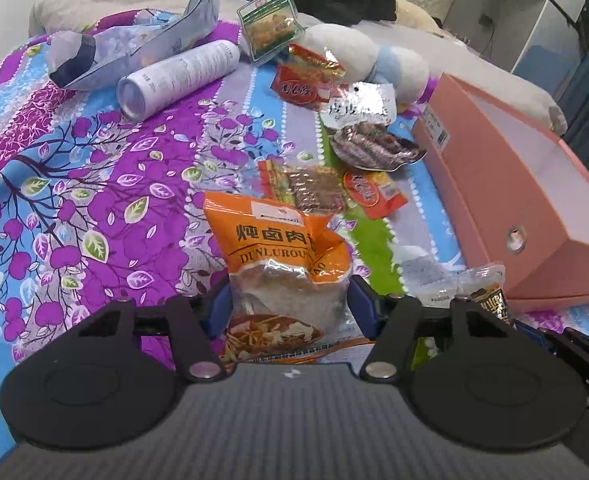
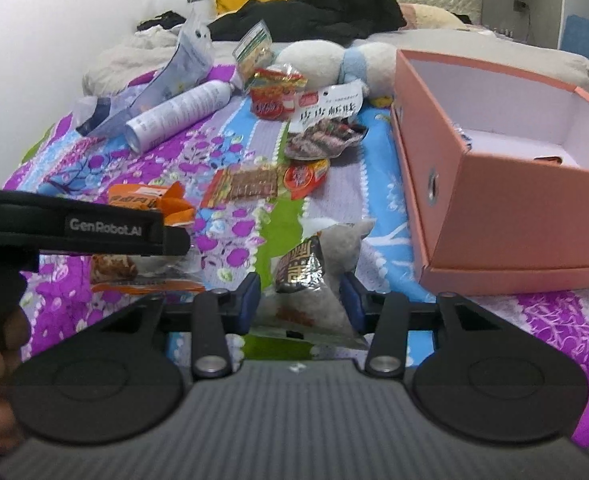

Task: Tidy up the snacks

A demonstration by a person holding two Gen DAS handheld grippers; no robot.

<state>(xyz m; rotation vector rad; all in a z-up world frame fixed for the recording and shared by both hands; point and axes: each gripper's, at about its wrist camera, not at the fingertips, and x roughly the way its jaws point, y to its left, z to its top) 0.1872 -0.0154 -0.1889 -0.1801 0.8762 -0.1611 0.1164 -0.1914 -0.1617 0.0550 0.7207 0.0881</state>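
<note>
Fingers (image 1: 230, 308) grip orange packet (image 1: 270, 240) — pink box (image 1: 534, 208) beside

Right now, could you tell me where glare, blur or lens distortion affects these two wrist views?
Left wrist view: glare on the clear window of the orange snack bag, and fisheye bending curves the pink box. Right wrist view: softer focus overall, glare on the shiny dark packet, and the white wall at upper left washes out.

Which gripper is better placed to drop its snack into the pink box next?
Right. The right gripper has a black-and-clear packet between its fingers, with the open pink box just ahead to its right. The left gripper, at the orange packet, sits farther away.
</note>
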